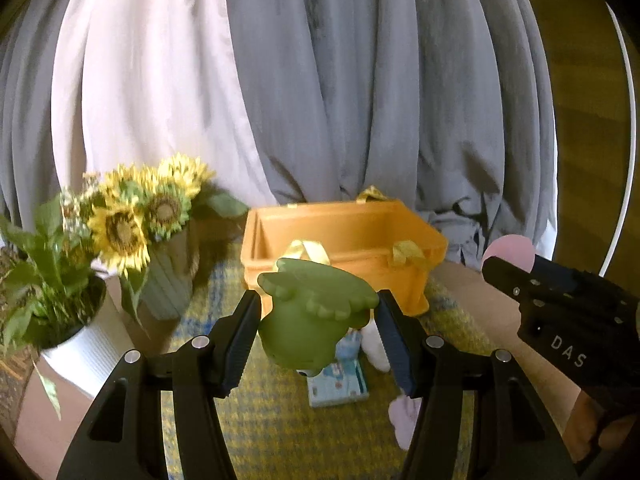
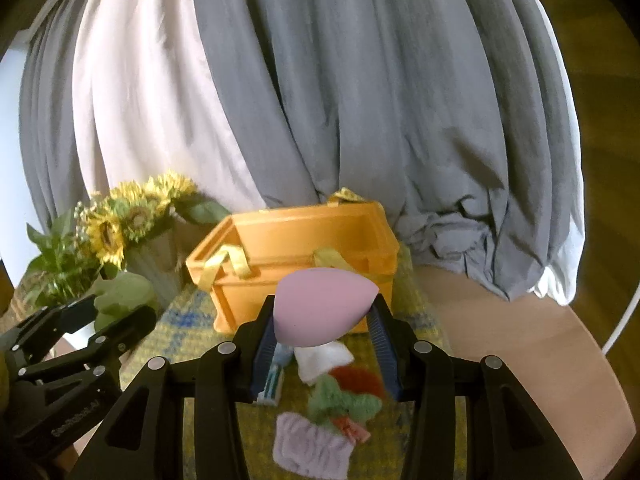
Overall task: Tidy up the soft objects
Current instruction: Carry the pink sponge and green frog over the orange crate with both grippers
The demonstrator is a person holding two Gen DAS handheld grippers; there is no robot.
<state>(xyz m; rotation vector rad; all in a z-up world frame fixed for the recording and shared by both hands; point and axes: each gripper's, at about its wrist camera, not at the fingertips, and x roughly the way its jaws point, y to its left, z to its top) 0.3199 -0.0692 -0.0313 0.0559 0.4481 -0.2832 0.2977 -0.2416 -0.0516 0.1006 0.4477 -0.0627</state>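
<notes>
Draped grey curtains [image 1: 360,100] behind orange plastic bin [image 1: 344,240] (rigid, boxy); nearer than it, left gripper [image 1: 316,336] pinching squishy green frog [image 1: 316,312], right gripper [image 2: 326,332] clamping smooth pink egg-shaped sponge [image 2: 320,304].

Matt green rubbery toy [image 1: 316,312], smooth matt pink sponge [image 2: 320,312], glossy orange plastic box [image 2: 296,256], rough woven yellow mat [image 1: 272,420], soft grey cloth drapes [image 1: 360,80], smooth wooden desk [image 2: 520,360], ribbed white pot [image 1: 80,352].

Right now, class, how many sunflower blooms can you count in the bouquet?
3, clustered left of the orange box: a front-left sunflower, a middle one, a rear one. Blur and leaves may hide others.
</notes>
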